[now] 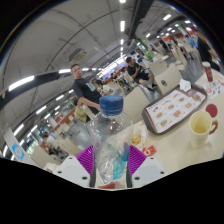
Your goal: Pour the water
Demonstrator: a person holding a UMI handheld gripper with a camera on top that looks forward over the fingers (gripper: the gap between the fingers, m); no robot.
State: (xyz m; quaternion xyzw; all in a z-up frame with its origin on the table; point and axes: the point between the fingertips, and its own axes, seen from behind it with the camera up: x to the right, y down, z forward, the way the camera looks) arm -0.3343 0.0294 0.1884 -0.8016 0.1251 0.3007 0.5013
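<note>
We see our tongs (111, 160) closed on a clear plastic water bottle (110, 135). Both purple pads (86, 158) press on its sides, 1 on each side. The bottle stands up straight between them. It has a blue cap (111, 103) on top, and the cap is on.

Past the bottle is a pale worktop (170, 135). On it, to the right of the bottle, sits a yellow mug (201, 123) with its handle pointing toward the right edge of the worktop. Behind the mug lies a big printed sheet (172, 106) with many small pictures in rows. It looks like a menu, but we cannot read it. A red round thing (212, 110) sits just beside the mug, near the right edge. Farther back by that edge stands a red cup (207, 71).

Close to the bottle, on its right, is a small crinkly packet (140, 130).

Beyond the far edge of the worktop, 2 people (88, 88) sit at other tables. Long lights (123, 26) shine on the ceiling above.
</note>
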